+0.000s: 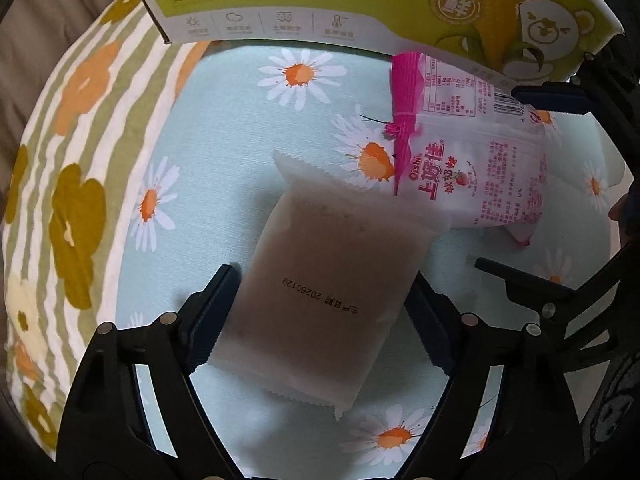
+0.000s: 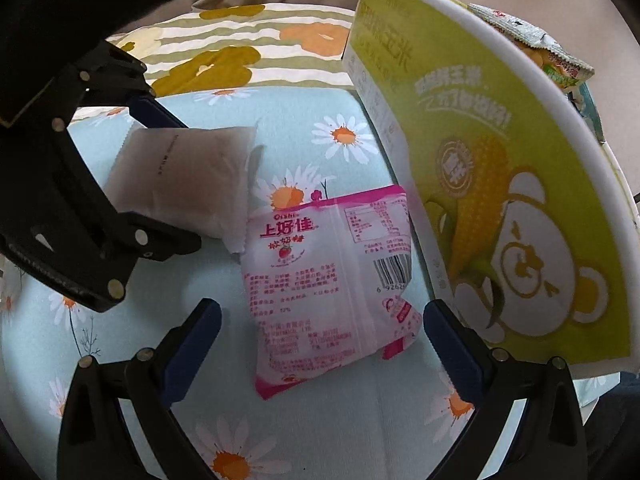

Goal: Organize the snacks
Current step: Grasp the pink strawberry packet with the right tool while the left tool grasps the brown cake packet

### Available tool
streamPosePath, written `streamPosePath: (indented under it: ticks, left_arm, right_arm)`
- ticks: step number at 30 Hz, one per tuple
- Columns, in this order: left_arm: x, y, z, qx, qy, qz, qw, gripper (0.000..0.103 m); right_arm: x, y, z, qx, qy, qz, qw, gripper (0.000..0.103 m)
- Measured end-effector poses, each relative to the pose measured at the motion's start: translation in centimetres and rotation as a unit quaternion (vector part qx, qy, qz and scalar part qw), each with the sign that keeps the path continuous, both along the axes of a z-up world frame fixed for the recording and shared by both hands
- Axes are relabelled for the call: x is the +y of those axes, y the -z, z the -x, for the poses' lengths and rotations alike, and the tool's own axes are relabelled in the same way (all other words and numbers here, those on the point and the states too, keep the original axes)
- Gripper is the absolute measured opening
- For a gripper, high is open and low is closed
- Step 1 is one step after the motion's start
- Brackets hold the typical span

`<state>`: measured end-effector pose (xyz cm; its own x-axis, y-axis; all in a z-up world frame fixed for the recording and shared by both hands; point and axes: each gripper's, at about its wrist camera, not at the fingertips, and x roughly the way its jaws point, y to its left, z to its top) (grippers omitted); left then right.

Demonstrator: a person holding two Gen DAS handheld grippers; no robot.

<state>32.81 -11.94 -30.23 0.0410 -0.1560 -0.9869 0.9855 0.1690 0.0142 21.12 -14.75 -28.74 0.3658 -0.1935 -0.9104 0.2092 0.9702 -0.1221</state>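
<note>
Left gripper (image 1: 320, 312) pointing straight down, jaws clamped on frosted white packet (image 1: 320, 304). Right gripper (image 2: 320, 340) tilted downward, jaws wide apart astride pink packet (image 2: 320, 280), not touching; both packets on daisy cloth (image 1: 224, 152), near corn box (image 2: 500, 200).

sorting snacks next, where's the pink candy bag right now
The pink candy bag lies on the daisy cloth between the open right gripper fingers, beside the green corn box.
</note>
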Motion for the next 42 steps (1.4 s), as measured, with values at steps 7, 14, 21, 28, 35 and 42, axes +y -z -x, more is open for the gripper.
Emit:
streamPosePath:
  ticks: [7, 14, 21, 28, 35, 42]
  left_arm:
    - [0.3, -0.4, 0.4, 0.001, -0.007, 0.008, 0.9999, 0.071]
    - [1.9, -1.3, -0.1, -0.006, -0.037, 0.021, 0.9991, 0.07]
    - [4.3, -2.3, -1.2, -0.006, -0.089, 0.024, 0.9958, 0.069]
    - [5.9, -2.9, -1.1, -0.005, -0.114, 0.027, 0.9931, 0.069]
    - [7.2, -4.0, -0.7, -0.007, -0.14, 0.038, 0.9894, 0.069]
    - [9.0, -6.4, -0.9, -0.011, -0.185, 0.055, 0.9812, 0.069]
  right_arm:
    - [0.2, 0.4, -1.0, 0.006, -0.004, -0.004, 1.0, 0.1]
    - [0.2, 0.9, -2.0, 0.015, -0.017, -0.006, 1.0, 0.1]
    - [-0.4, 1.1, -2.8, 0.014, 0.0, -0.026, 1.0, 0.093]
    - [-1.1, 0.7, -2.6, 0.01, 0.018, -0.035, 0.999, 0.067]
    - [-1.3, -0.3, -1.8, -0.007, 0.024, -0.05, 0.998, 0.055]
    - [-1.1, -3.0, -0.5, -0.036, 0.025, -0.066, 0.997, 0.054]
